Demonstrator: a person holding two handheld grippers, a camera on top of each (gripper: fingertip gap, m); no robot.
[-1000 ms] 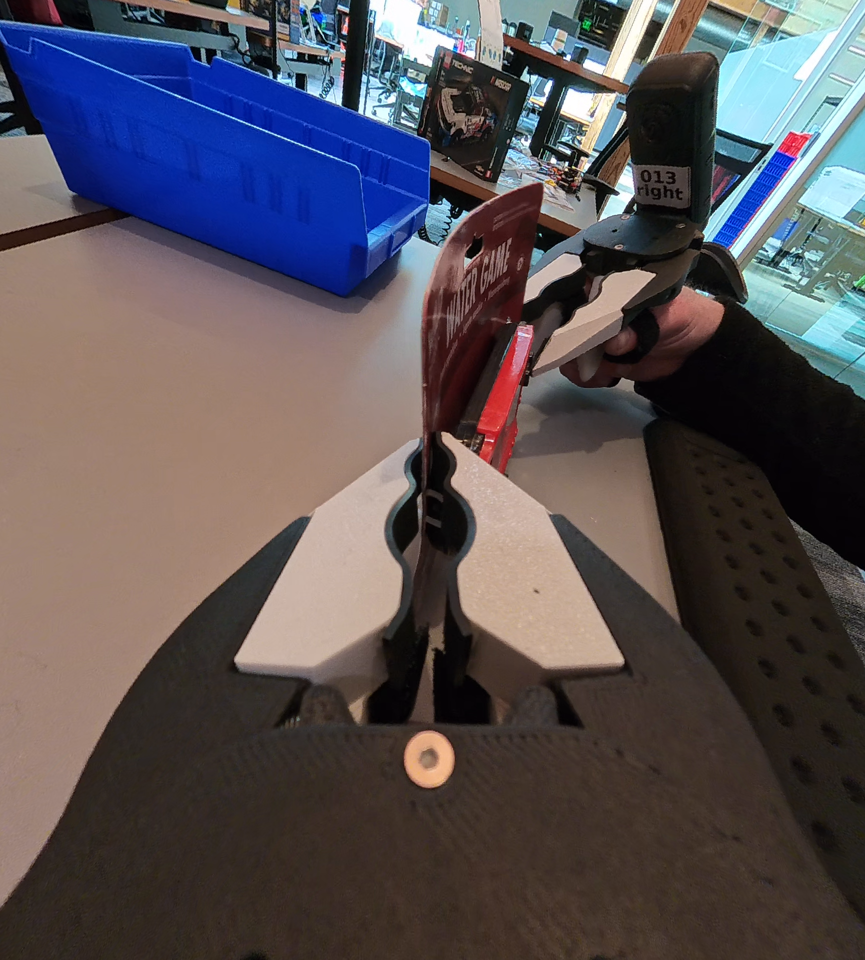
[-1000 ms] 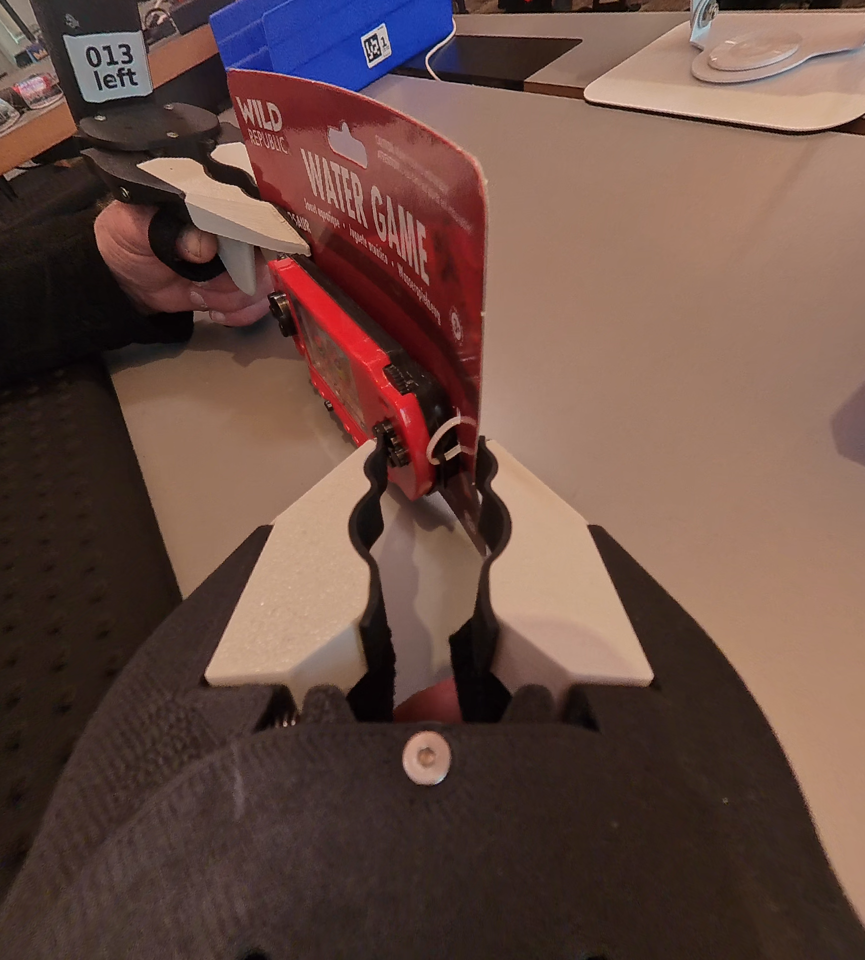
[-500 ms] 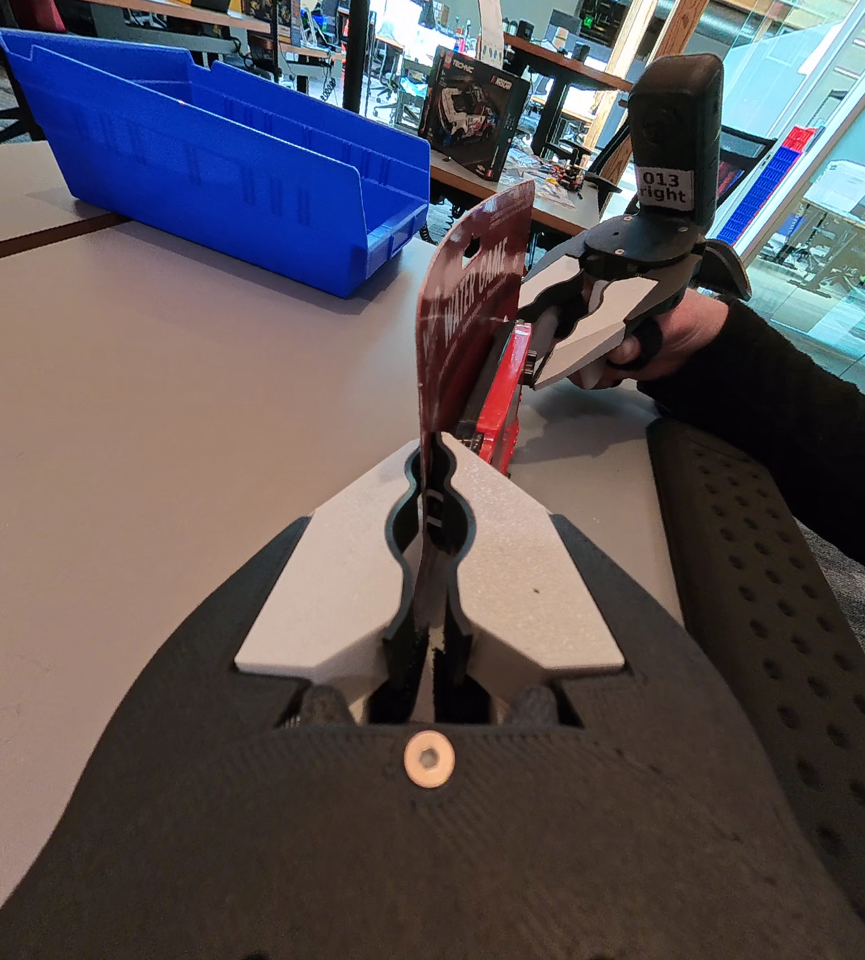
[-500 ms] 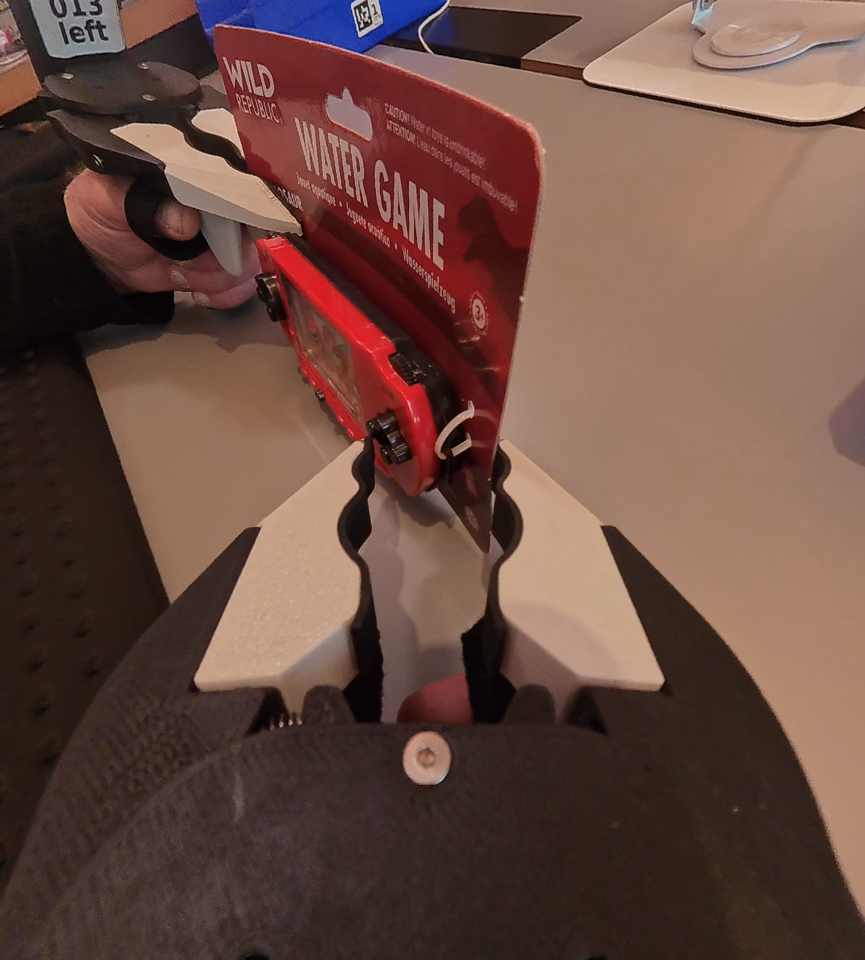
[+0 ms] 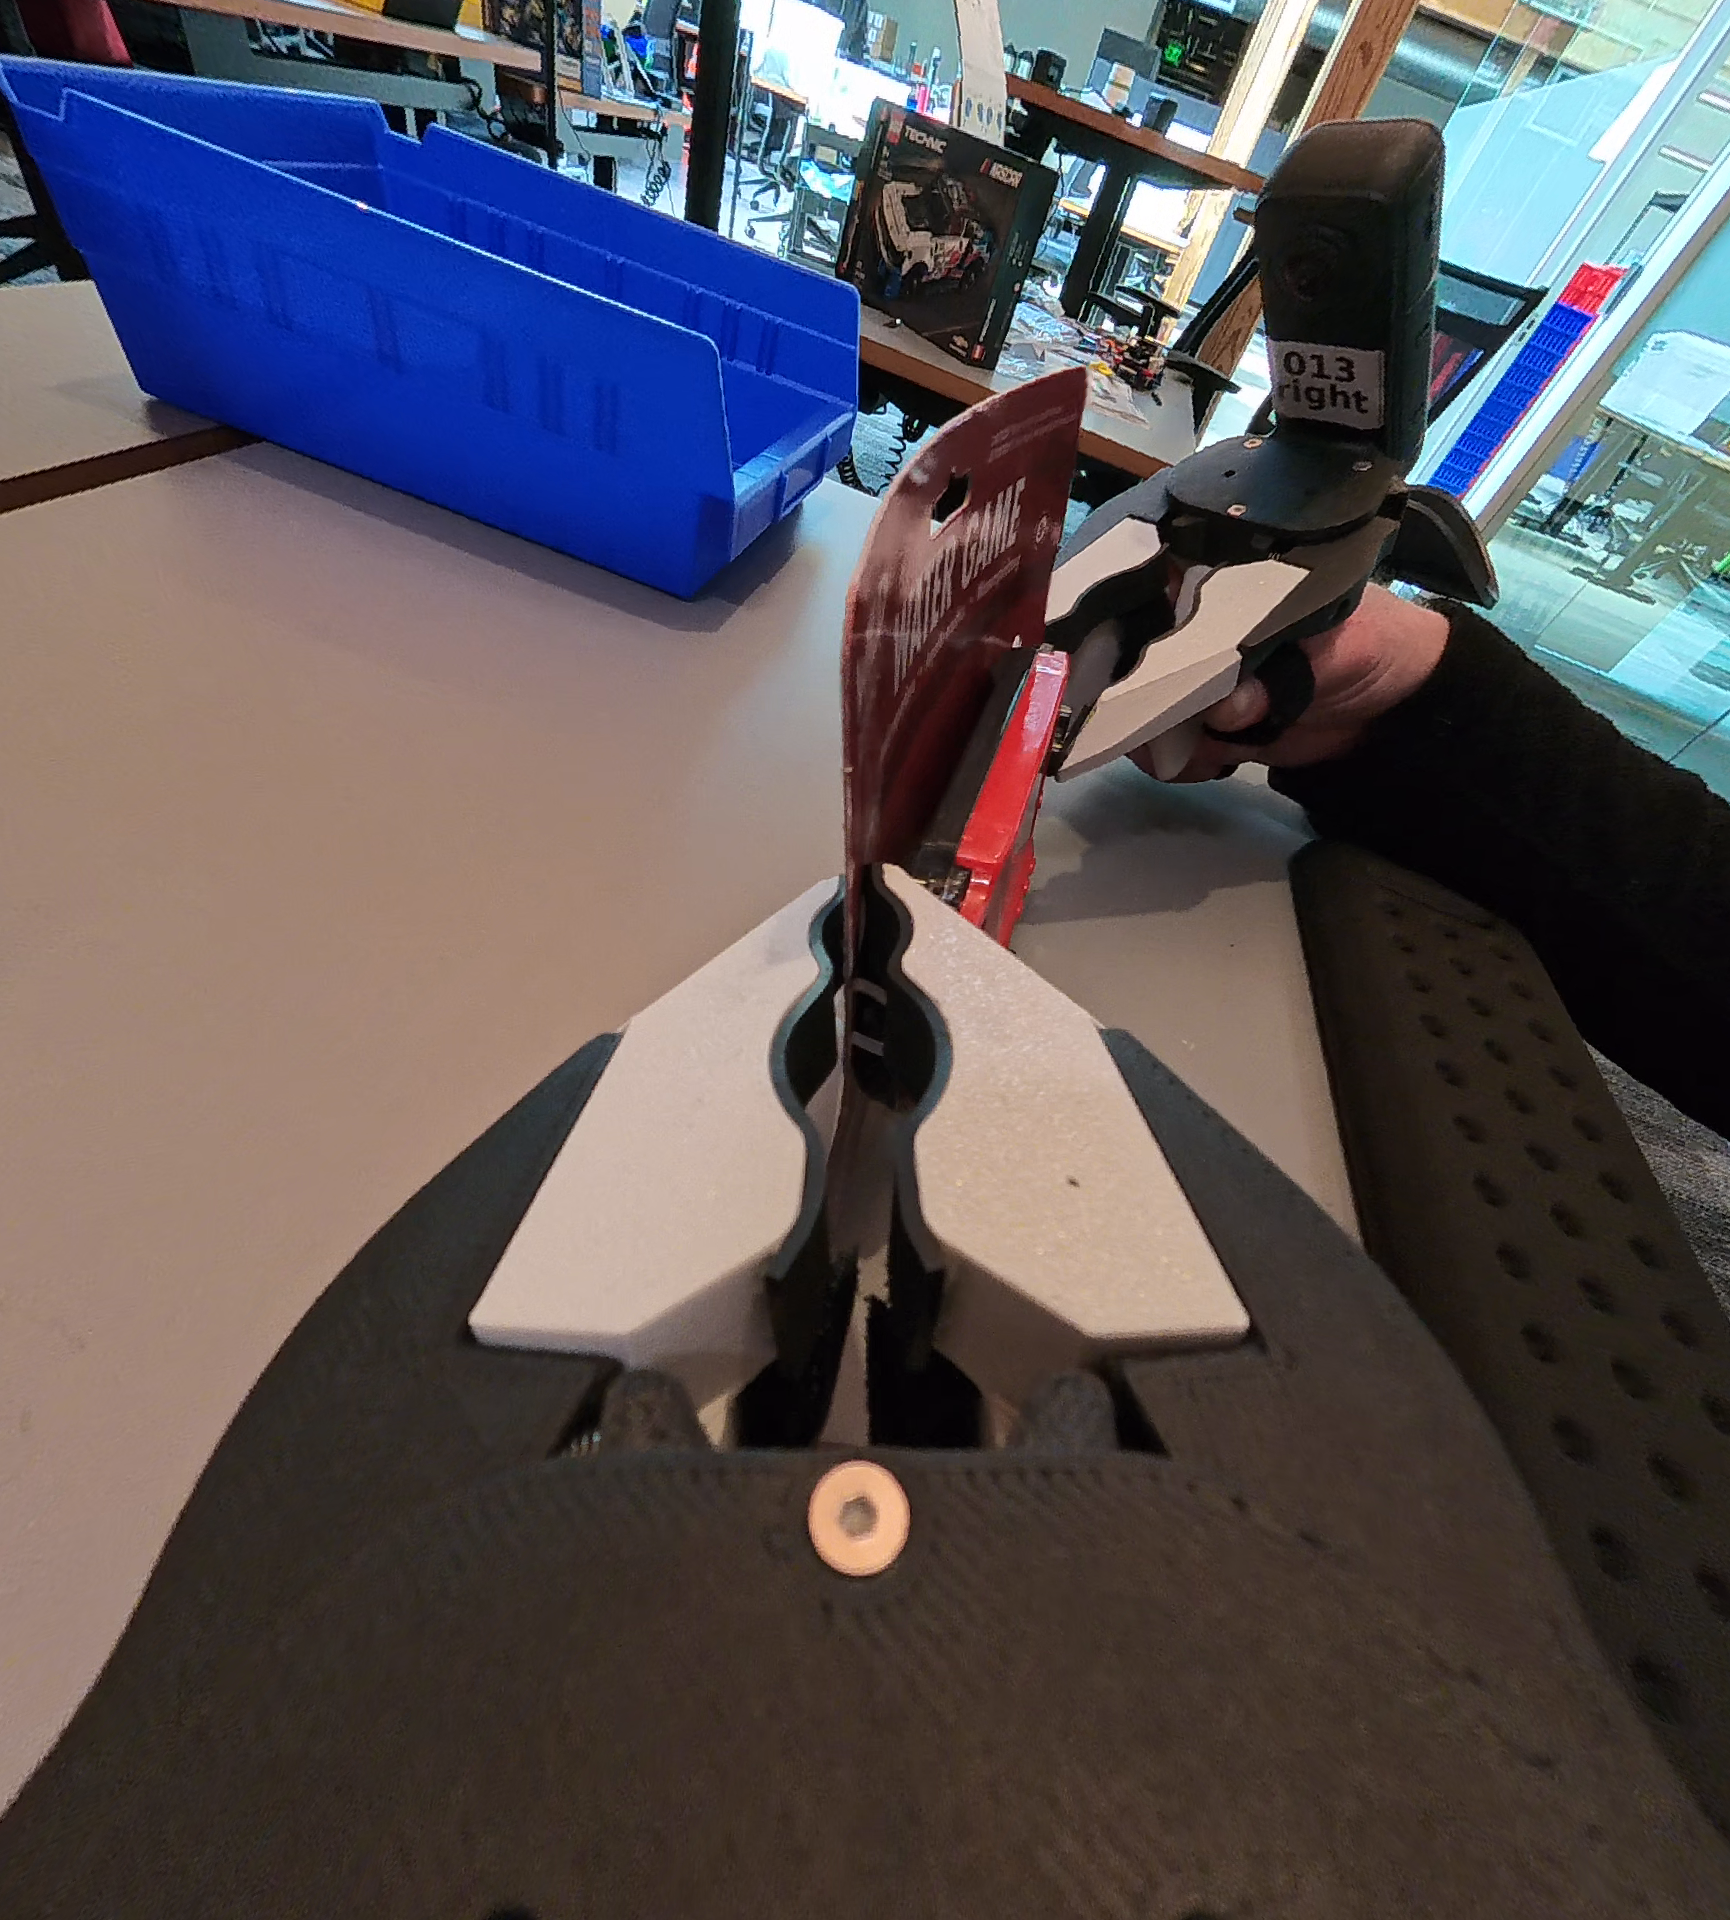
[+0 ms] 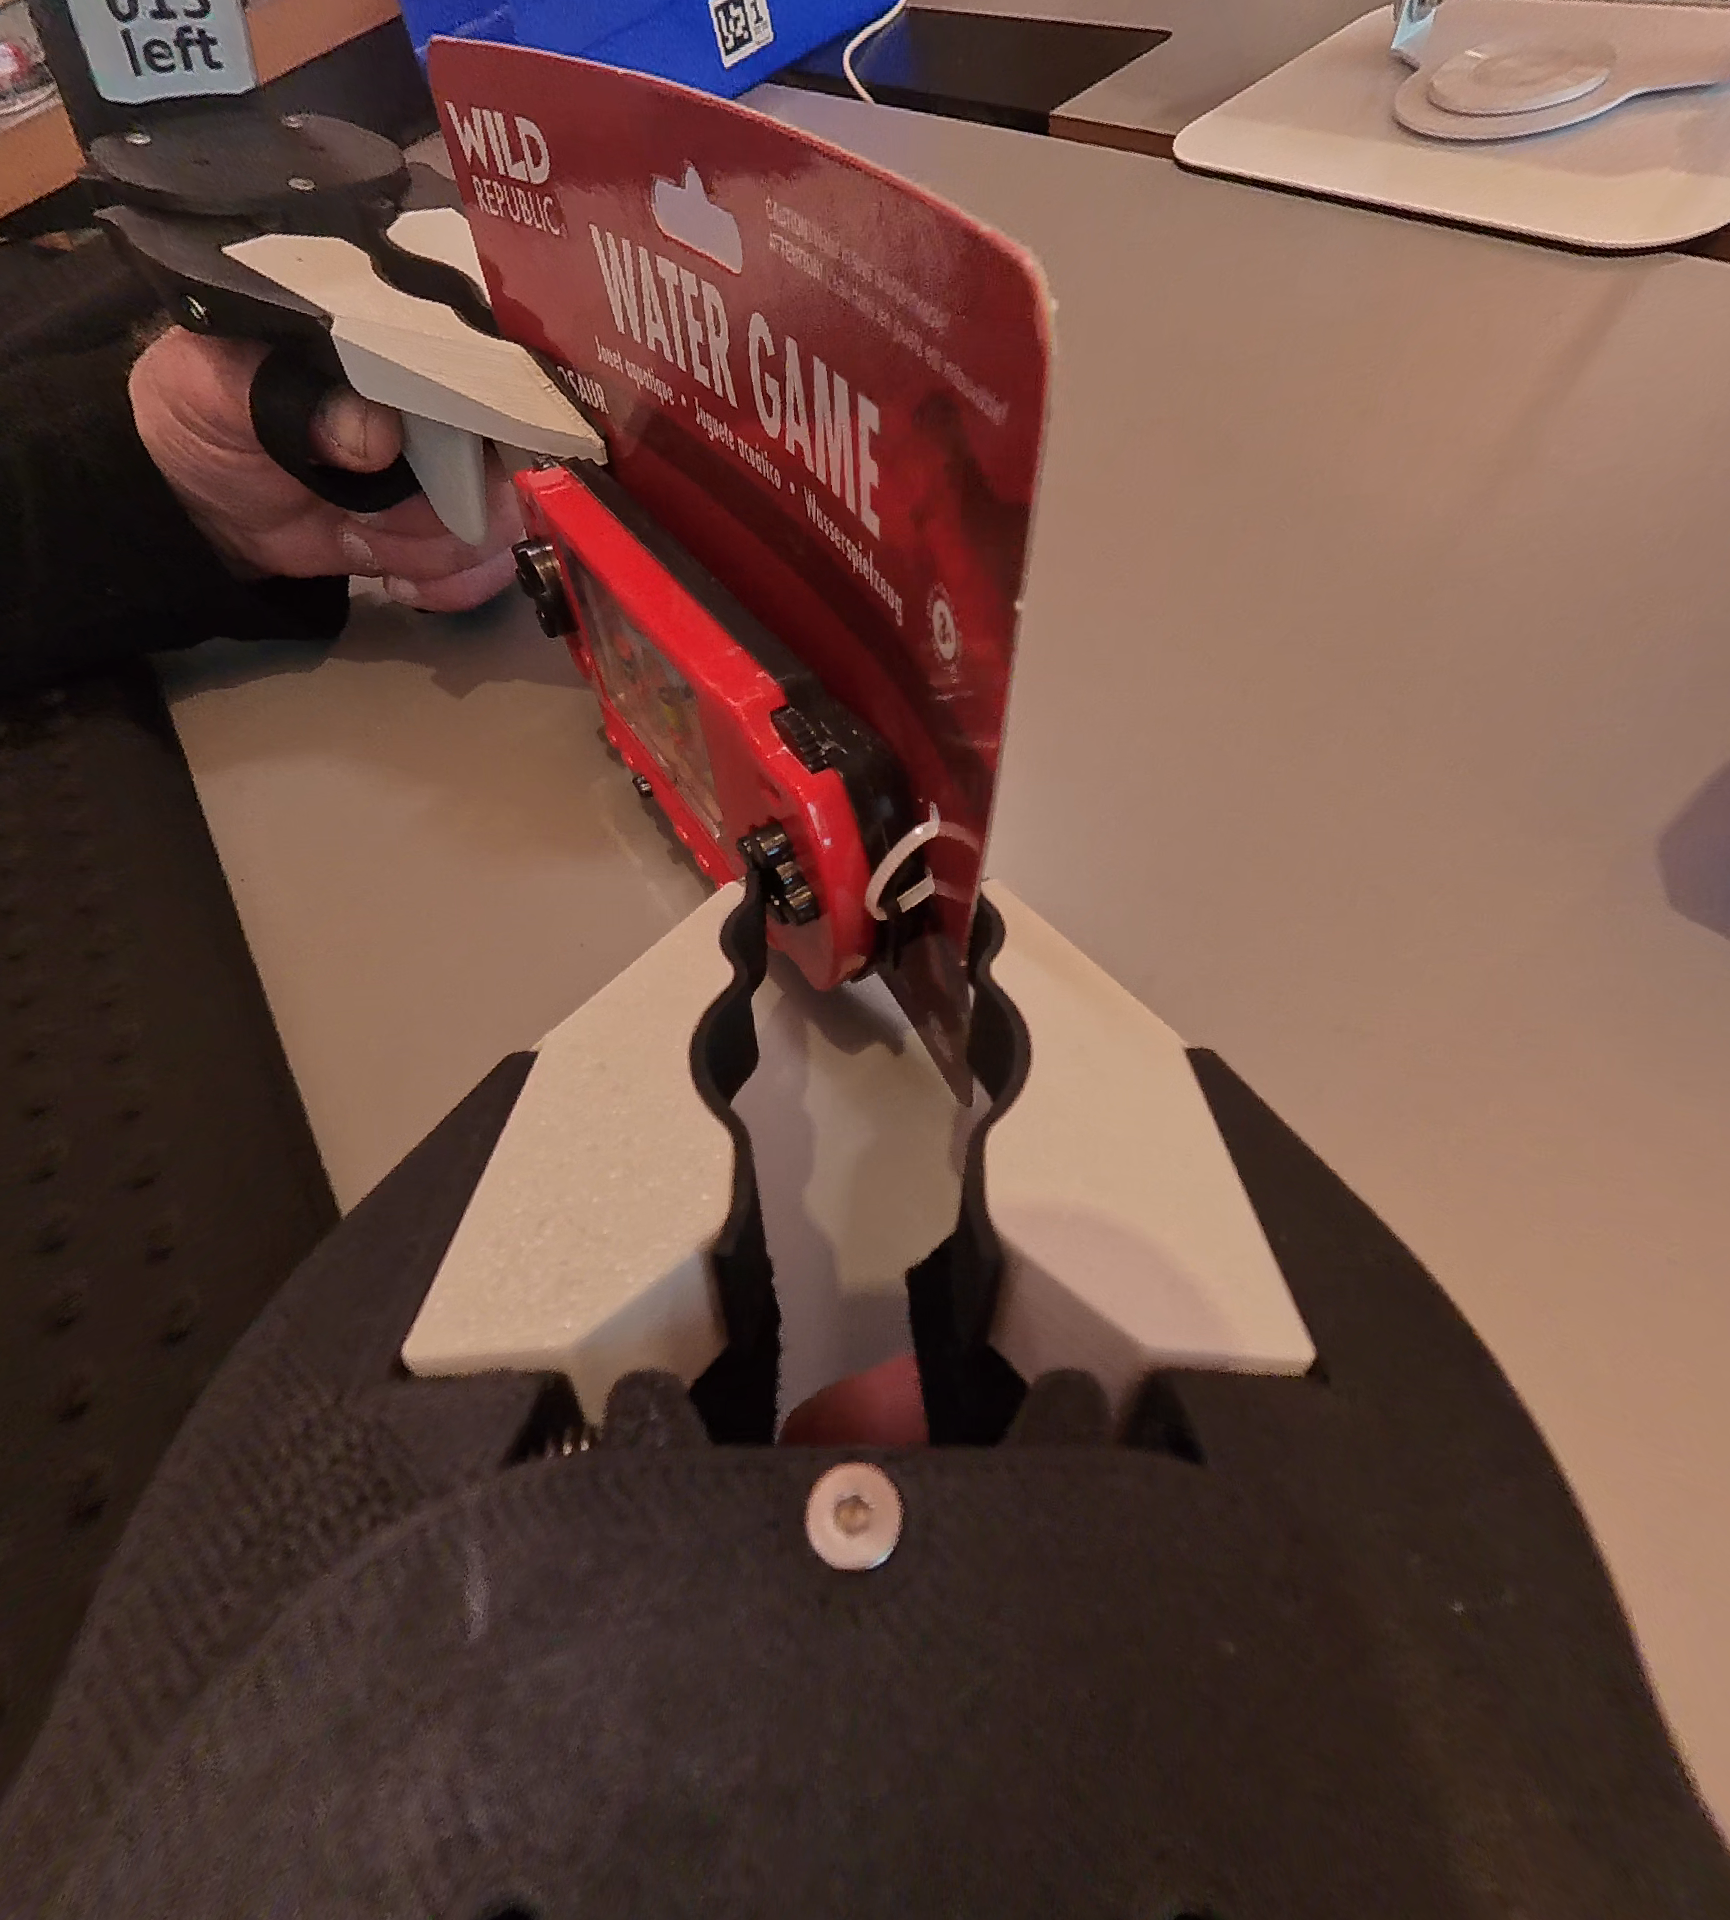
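Holding this thing from both ends right now: the left gripper [image 5: 866,904] is clamping down on one short edge of the red backing card [image 5: 928,665], with the card edge running deep between its pads. The right gripper [image 6: 871,914] is closing on the opposite end, its tips only partway together because they're pinching the red handheld toy [image 6: 715,727] and the card behind it as one stack. One tip is pressing on the black knobs, the other on the card's back.

The package is standing on edge straight ahead of each gripper, spanning the gap between the two, low over the grey table [image 5: 321,779]. I can't tell if the bottom edge is touching it. A white zip tie [image 6: 902,873] is strapping the toy to the card just ahead of the right gripper's tips. A blue storage bin [image 5: 445,343] is sitting well off to the left of the left gripper, further out.

Handling-wise, I'm guessing the card is thin and bendy (it's already curving a bit), so gripping card alone is probably going to feel floppy. The toy looks like rigid plastic and is likely carrying most of the weight. It's glossy though, so maybe slippery. The best hold seems to be the toy body and card together, like the right side is doing
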